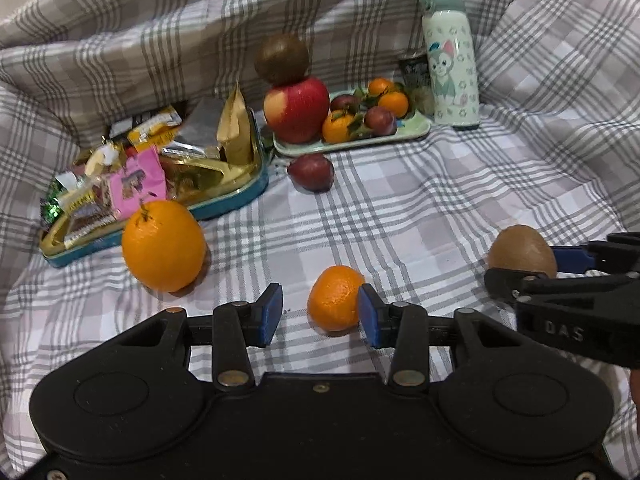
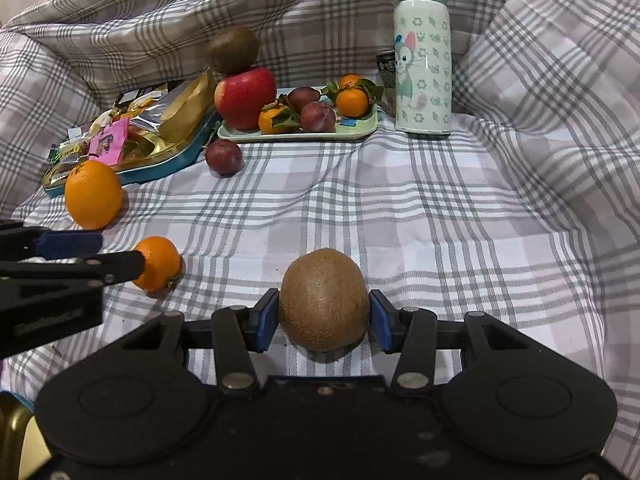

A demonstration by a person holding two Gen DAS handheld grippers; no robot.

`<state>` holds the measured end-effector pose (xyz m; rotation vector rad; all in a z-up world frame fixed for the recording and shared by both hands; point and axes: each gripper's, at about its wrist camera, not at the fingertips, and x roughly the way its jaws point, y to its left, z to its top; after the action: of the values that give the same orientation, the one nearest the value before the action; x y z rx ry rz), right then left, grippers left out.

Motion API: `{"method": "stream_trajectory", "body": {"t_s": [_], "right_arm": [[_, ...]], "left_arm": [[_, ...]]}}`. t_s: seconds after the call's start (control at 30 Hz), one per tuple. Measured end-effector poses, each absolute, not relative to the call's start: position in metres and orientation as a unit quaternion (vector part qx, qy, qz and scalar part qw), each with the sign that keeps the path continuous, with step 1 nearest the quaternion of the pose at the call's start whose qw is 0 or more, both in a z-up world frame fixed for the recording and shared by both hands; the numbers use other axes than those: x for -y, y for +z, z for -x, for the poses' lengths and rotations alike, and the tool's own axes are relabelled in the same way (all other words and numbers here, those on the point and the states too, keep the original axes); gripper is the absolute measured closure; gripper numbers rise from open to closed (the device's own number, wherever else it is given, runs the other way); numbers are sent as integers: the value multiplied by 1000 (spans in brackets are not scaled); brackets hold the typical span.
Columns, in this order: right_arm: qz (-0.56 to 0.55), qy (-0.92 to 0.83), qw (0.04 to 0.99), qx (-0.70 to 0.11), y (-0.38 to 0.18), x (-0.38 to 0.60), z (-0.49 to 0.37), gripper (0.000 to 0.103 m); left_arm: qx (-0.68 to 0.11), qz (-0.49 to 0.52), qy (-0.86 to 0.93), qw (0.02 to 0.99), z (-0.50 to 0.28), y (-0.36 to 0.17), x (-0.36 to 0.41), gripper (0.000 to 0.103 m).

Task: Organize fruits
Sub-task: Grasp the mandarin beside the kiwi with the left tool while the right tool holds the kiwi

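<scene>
- The right gripper point(image 2: 324, 316) pinches a brown kiwi point(image 2: 324, 300) between its blue pads, one pad pressed on each side; the grip sits across the fruit's middle, probably so it will not roll out.
- The left gripper point(image 1: 320, 312) stands spread around a small mandarin point(image 1: 335, 298). Its right-hand pad touches the peel, the other pad stands clear, so nothing is gripped yet.
- Both fruits sit low over the checked cloth point(image 2: 440, 220), near each other.
- Farther out lie a large orange point(image 1: 163, 246) beside a tin of snacks point(image 1: 224, 200), and a loose plum point(image 1: 311, 172) just before the green tray point(image 1: 416, 126).
- The tray already holds an apple point(image 1: 296, 108) with another kiwi point(image 1: 282, 58) perched on top, plus mandarins and plums, so it looks like the gathering place.
- A bottle point(image 1: 450, 68) stands upright beside the tray.
</scene>
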<state>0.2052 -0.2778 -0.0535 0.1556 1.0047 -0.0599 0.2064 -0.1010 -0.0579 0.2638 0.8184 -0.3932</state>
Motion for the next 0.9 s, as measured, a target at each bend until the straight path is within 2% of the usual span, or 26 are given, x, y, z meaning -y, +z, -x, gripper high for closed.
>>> {"method": "stream_trajectory", "body": {"t_s": [0.13, 0.57, 0.7, 0.9], "right_arm": [[-83, -29, 873, -481, -54, 280, -205, 54], [-87, -30, 872, -480, -54, 279, -205, 54], [-84, -31, 873, -480, -53, 279, -203, 54], [-77, -35, 878, -472, -41, 277, -195, 54]], "left_arm": [[-396, -128, -184, 890, -210, -61, 105, 48], [-422, -130, -178, 879, -227, -78, 123, 48], [-442, -112, -182, 871, -233, -82, 120, 56], [-444, -97, -178, 873, -227, -72, 109, 57]]}}
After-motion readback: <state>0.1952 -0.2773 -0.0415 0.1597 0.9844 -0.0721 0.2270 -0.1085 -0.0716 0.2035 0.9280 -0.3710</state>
